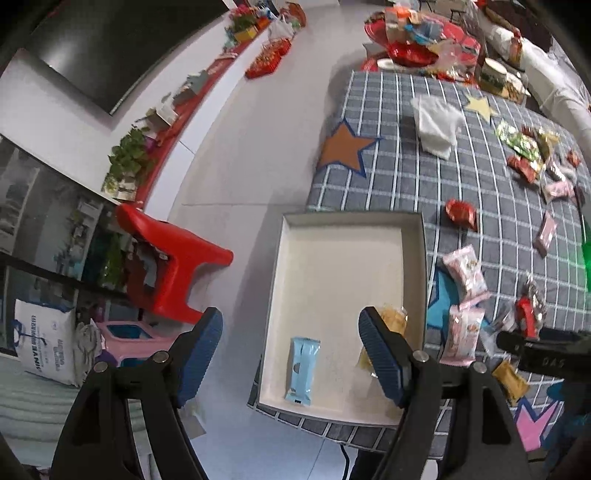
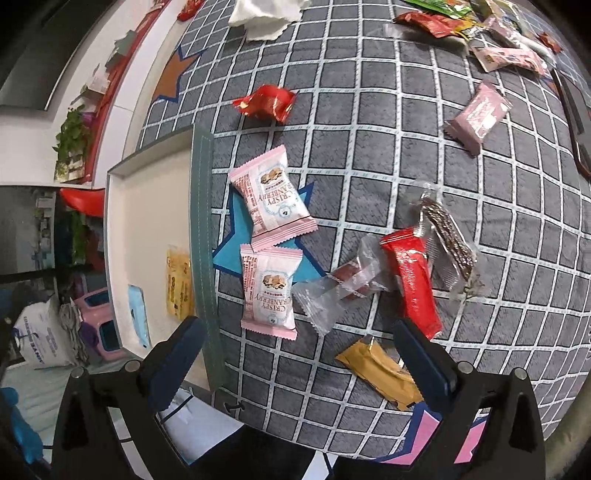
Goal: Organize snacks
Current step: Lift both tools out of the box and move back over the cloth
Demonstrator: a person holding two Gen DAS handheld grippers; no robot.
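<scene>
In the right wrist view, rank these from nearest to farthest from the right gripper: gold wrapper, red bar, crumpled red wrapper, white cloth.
From the right gripper, both fingers open:
1. Gold wrapper, just inside the right finger.
2. Red bar, ahead and to the right.
3. Crumpled red wrapper, farther up the rug, centre-left.
4. White cloth, at the far top edge.

Under my fingers a grey checked cloth [image 2: 369,155] carries a white tray [image 1: 332,266] at nine o'clock, two pink cranberry packets [image 2: 271,192] beside it, red stick [image 2: 412,280], gold bar [image 2: 380,373], clear wrappers [image 2: 332,295].
</scene>
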